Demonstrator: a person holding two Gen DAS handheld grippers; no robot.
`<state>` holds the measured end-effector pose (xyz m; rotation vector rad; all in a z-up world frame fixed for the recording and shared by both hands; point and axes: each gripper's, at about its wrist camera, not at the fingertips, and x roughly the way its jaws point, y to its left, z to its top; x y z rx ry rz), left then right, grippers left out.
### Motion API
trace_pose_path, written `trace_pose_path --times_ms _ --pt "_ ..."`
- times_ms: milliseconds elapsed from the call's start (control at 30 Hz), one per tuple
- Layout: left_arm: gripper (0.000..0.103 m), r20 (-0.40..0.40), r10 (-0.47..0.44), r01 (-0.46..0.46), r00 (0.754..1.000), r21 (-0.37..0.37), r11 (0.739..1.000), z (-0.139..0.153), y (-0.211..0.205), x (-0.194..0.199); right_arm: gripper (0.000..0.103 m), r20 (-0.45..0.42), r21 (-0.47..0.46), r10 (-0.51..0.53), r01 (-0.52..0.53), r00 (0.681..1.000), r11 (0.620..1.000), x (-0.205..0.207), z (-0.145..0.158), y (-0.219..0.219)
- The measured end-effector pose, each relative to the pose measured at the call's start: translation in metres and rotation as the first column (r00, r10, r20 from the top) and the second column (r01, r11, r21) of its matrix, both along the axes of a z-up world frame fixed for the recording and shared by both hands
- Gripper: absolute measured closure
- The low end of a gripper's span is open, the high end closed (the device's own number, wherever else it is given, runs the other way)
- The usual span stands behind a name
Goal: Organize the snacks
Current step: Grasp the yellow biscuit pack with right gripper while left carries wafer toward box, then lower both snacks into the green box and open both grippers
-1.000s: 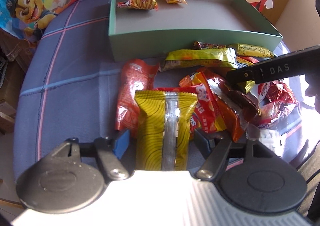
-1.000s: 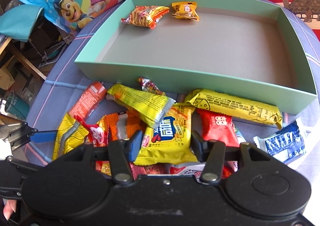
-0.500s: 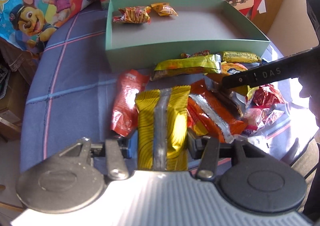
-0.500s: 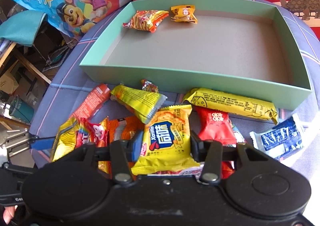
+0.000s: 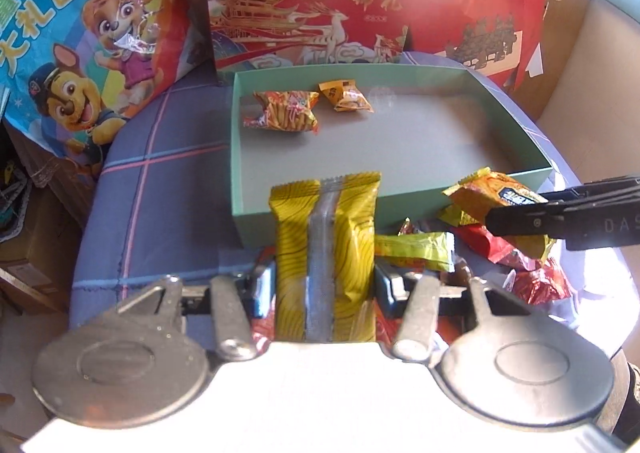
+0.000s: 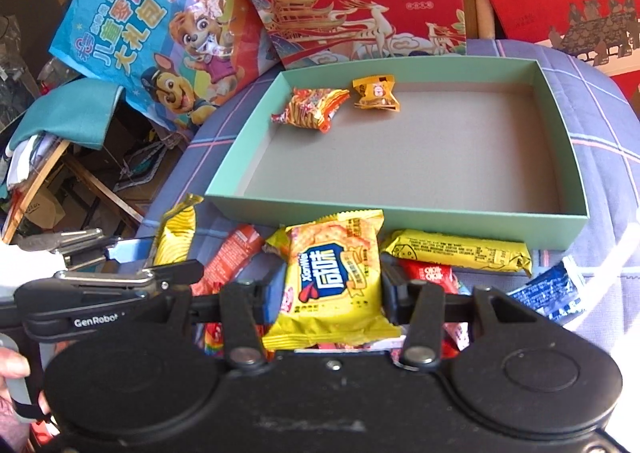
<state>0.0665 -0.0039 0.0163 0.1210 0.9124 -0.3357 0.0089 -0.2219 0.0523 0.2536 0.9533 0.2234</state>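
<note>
Both grippers clamped on packets — left gripper [image 5: 325, 285] on striped pack [image 5: 325, 253], right gripper [image 6: 329, 293] on cracker pack [image 6: 334, 277]. Step: carry to box [image 6: 400, 209] — next, release inside.

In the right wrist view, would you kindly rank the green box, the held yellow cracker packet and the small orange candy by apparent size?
1. Green box, largest.
2. Yellow cracker packet in the right gripper, though nearness to the camera enlarges it.
3. Small orange candy, smallest.
</note>
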Motion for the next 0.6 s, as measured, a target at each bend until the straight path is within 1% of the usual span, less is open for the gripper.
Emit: trace_pose_path --times_ms 67,167,300,467,600 --pt "0.054 0.016 0.004 -0.004 1.0 0.005 1.0 0.004 -0.006 0.021 0.057 0.015 0.034 -0.029 0.029 0.999 0.999 0.019 0.002 0.0" --pt "0.054 0.037 0.008 -0.009 0.999 0.028 1.0 0.005 -0.017 0.056 0.057 0.026 0.041 -0.071 0.07 0.997 0.997 0.048 -0.001 0.001" --pt "0.054 0.048 0.004 -0.007 0.999 0.058 0.998 -0.007 -0.03 0.101 0.057 0.008 0.092 -0.134 0.133 0.991 0.987 0.096 -0.017 0.001" --pt "0.054 0.019 0.018 -0.02 1.0 0.086 0.996 -0.034 -0.031 0.14 0.057 -0.035 0.108 -0.139 0.142 0.99 0.984 0.134 -0.043 0.008" --pt "0.054 0.002 0.017 -0.017 1.0 0.087 0.996 -0.045 -0.029 0.153 0.056 -0.054 0.118 -0.127 0.132 0.99 0.984 0.146 -0.058 0.012"
